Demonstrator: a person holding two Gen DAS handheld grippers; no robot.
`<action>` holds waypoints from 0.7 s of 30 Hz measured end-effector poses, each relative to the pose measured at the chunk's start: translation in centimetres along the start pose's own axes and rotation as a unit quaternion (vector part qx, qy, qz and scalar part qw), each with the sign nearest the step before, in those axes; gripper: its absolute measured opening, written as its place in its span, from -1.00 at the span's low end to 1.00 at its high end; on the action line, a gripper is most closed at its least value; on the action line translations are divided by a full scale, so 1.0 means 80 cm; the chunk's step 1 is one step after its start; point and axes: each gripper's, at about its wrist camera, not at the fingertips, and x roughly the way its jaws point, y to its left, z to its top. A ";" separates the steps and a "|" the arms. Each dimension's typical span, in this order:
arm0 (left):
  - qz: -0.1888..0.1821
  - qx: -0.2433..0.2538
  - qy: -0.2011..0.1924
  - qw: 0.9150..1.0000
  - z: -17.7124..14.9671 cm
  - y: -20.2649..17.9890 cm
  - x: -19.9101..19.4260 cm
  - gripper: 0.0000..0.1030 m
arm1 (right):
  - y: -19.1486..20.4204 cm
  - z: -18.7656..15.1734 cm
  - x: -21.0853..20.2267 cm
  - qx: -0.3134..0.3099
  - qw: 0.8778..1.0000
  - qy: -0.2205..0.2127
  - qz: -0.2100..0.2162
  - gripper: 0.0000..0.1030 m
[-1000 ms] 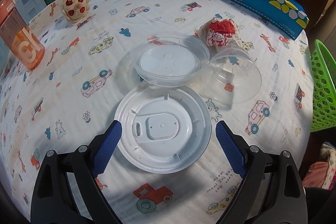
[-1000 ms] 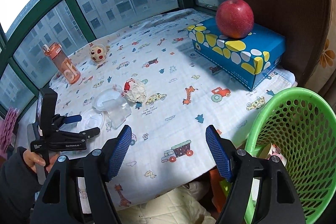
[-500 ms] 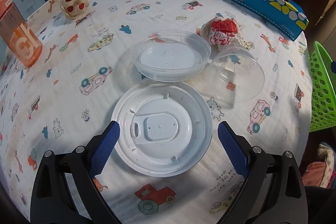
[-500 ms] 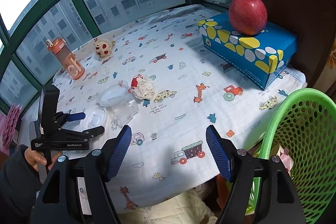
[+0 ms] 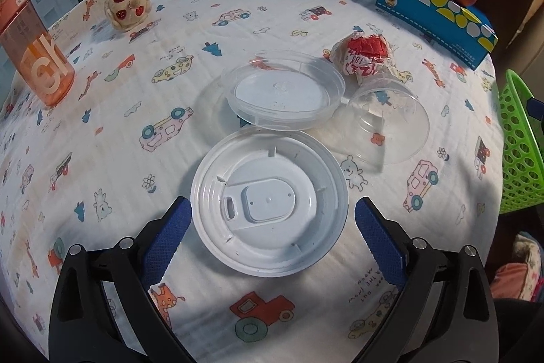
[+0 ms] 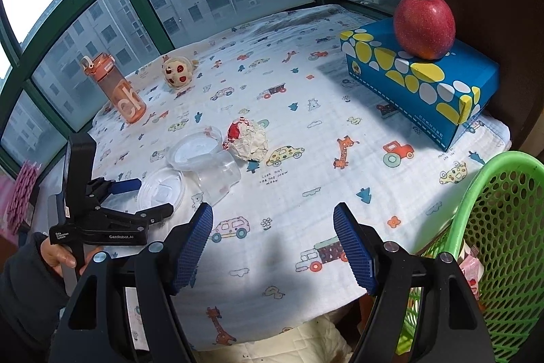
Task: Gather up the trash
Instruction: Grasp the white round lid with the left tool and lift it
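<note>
A white plastic lid (image 5: 268, 206) lies on the printed tablecloth, between the open fingers of my left gripper (image 5: 270, 233). Behind it sit a clear shallow container (image 5: 284, 92), a clear cup on its side (image 5: 391, 121) and a crumpled red-and-white wrapper (image 5: 365, 55). The right wrist view shows the same lid (image 6: 161, 189), container (image 6: 193, 152), cup (image 6: 219, 177) and wrapper (image 6: 250, 142). My right gripper (image 6: 273, 244) is open and empty above the table's near edge, beside the green mesh basket (image 6: 503, 227).
An orange water bottle (image 5: 32, 50) and a small plush toy (image 5: 127, 4) stand at the far left. A blue tissue box (image 6: 418, 80) with a red apple (image 6: 425, 26) on it stands at the right. The green basket (image 5: 518, 145) stands off the table's right edge.
My left gripper has moved forward, so the white lid now lies between its fingers. My right gripper has shifted left, away from the basket.
</note>
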 end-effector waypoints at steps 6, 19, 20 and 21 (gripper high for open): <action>-0.001 -0.021 -0.009 1.000 -0.002 0.008 -0.007 0.85 | 0.001 -0.001 0.001 -0.001 1.000 0.002 0.003 0.37; -0.008 -0.031 0.001 0.999 -0.006 0.011 0.004 0.89 | 0.014 -0.006 0.013 -0.008 1.000 0.012 0.010 0.38; -0.009 -0.029 0.001 1.000 -0.006 0.010 0.005 0.89 | 0.014 -0.006 0.014 -0.009 1.000 0.013 0.010 0.38; -0.008 -0.025 0.002 1.000 -0.006 0.007 0.007 0.89 | 0.016 -0.007 0.016 -0.009 1.000 0.015 0.011 0.38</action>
